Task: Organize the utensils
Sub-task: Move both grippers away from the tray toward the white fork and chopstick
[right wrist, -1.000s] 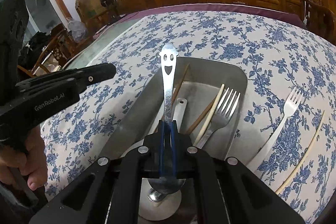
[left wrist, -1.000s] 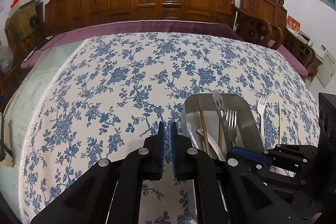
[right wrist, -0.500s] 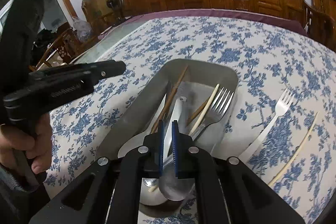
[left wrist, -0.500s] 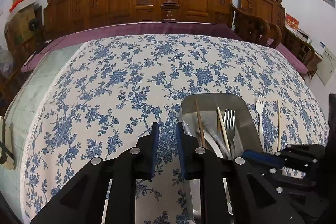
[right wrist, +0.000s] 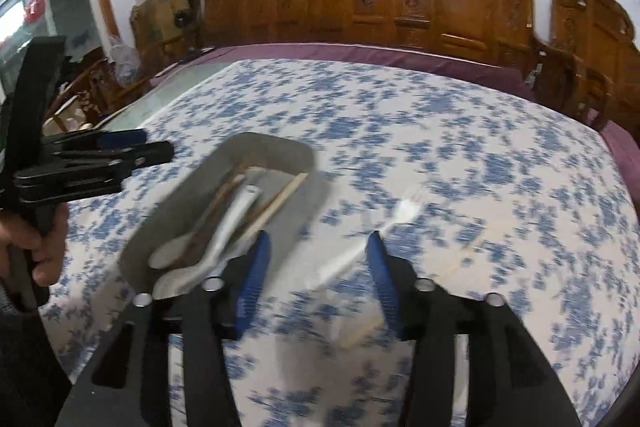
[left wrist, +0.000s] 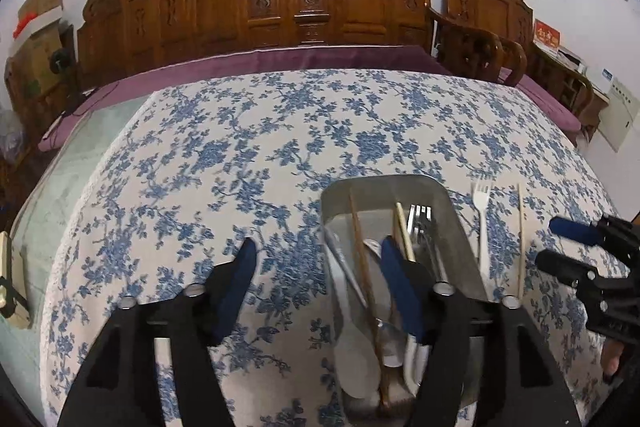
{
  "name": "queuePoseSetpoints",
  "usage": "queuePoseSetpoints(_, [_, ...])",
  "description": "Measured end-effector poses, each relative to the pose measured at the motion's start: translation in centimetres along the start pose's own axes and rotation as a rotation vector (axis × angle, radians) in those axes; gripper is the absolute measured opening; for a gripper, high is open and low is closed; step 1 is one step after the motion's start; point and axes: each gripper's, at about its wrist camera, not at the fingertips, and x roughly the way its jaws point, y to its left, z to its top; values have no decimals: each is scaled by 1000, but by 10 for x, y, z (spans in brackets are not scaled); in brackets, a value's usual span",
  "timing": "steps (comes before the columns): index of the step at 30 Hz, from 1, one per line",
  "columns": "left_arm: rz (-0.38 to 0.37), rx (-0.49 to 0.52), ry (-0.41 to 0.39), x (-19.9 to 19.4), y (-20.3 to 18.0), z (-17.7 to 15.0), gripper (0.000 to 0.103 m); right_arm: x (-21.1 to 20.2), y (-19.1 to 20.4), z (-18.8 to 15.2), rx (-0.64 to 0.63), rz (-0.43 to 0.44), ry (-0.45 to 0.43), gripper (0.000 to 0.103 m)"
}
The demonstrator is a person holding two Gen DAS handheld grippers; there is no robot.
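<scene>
Both grippers, left gripper (left wrist: 316, 259) and right gripper (right wrist: 318, 257), are opening, holding nothing; no legible writing.

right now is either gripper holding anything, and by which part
Nothing is held. Both the left gripper and right gripper have jaws opening with nothing gripped; the white fork lies loose on the tablecloth.

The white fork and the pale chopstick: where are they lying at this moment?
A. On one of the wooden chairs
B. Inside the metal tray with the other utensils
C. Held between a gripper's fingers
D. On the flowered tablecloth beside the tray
D: the white fork and the pale chopstick lie flat on the flowered tablecloth, just outside the metal tray, with nothing gripping them.
</scene>
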Motion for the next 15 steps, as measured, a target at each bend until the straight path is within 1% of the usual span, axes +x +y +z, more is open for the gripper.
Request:
queuePoseSetpoints(2, [-8, 20, -2, -1, -8, -2, 72, -1, -10, -5, 14, -22, 1, 59])
queuePoseSetpoints(3, [-10, 29, -3, -1, -12, -2, 75, 0, -17, -8, 24, -40, 3, 63])
queuePoseSetpoints(4, [-15, 34, -5, -2, -14, -3, 80, 0, -21, -10, 29, -52, 4, 65])
queuePoseSetpoints(6, [-29, 44, -9, -4, -21, -5, 83, 3, -29, -13, 37, -73, 9, 66])
queuePoseSetpoints(10, [-56, 57, -25, -10, -32, -7, 86, 15, -42, -19, 54, -102, 42, 66])
queuePoseSetpoints(15, [-75, 68, -28, -13, -44, -8, 86, 41, -54, -27, 80, -129, 106, 65])
